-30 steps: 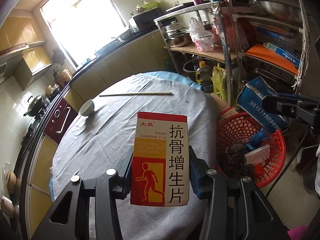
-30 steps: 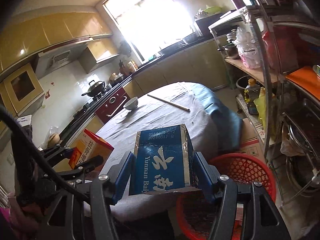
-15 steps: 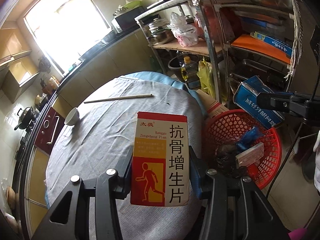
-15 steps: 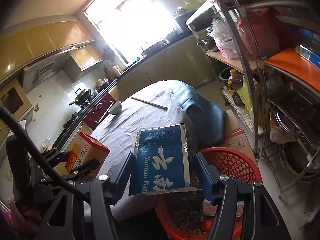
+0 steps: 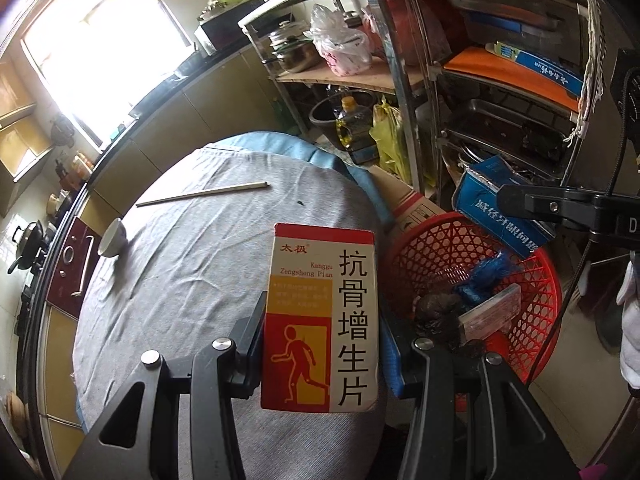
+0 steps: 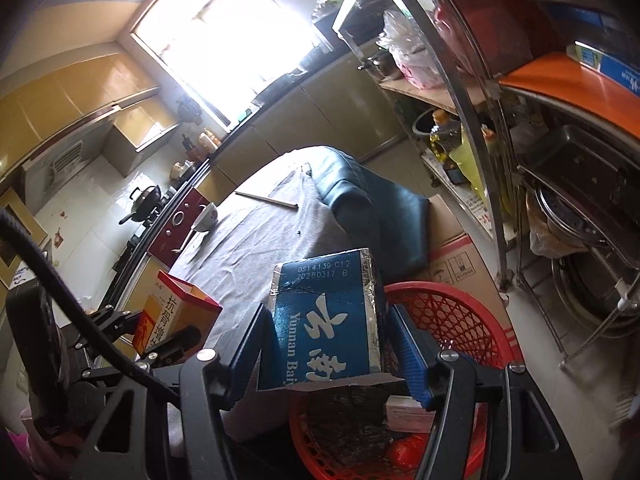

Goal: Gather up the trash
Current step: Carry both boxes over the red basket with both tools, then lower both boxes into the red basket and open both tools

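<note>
My left gripper is shut on a red, yellow and white medicine box, held upright over the grey-clothed round table beside the basket. My right gripper is shut on a blue and silver carton, which hangs above the near rim of a red mesh basket. In the left wrist view that blue carton sits over the far rim of the red basket, which holds dark scraps, a blue wrapper and a small white box. In the right wrist view the medicine box shows at lower left.
A white bowl and a pair of chopsticks lie on the table. A metal shelf rack full of pots, bags and bottles stands right behind the basket, with a cardboard box on the floor. Kitchen counter and stove run along the left.
Both grippers have moved down and toward the red basket with their boxes still held. The basket now looks larger and closer in both views.
</note>
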Motion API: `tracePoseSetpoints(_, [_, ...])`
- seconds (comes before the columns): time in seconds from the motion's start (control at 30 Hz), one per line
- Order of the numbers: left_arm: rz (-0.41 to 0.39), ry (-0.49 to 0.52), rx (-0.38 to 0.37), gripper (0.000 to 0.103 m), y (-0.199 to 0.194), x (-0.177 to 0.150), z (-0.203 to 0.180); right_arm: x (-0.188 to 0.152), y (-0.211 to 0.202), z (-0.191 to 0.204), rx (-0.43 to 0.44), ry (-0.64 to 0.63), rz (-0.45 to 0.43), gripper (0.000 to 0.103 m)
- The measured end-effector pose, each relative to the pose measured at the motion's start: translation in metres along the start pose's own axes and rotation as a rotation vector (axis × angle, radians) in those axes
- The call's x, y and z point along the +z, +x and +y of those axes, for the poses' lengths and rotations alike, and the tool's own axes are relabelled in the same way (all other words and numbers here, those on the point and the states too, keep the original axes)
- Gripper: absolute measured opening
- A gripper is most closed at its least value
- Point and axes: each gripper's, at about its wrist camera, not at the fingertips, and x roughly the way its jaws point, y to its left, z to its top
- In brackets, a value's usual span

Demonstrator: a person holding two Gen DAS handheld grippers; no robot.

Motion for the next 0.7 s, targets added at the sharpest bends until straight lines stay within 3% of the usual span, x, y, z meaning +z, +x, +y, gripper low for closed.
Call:
tracePoseSetpoints(0.27, [0.032,0.003,-0.049,0.049,0.017,0.001,-0.009,-0.001,0.013,-0.016,-0.011,0.049,0.030,0.066])
tracePoseSetpoints(0.5, [0.052,-0.016,-0.207,0.049,0.031,-0.004,-0.021,-0.001,0.022,-0.037,-0.033,0.102,0.046,0.066])
tracePoseSetpoints(0.7, [0.091,-0.029,-0.268,0.049,0.048,-0.007,-0.031,-0.003,0.028,-0.056,-0.045,0.151,0.057,0.066])
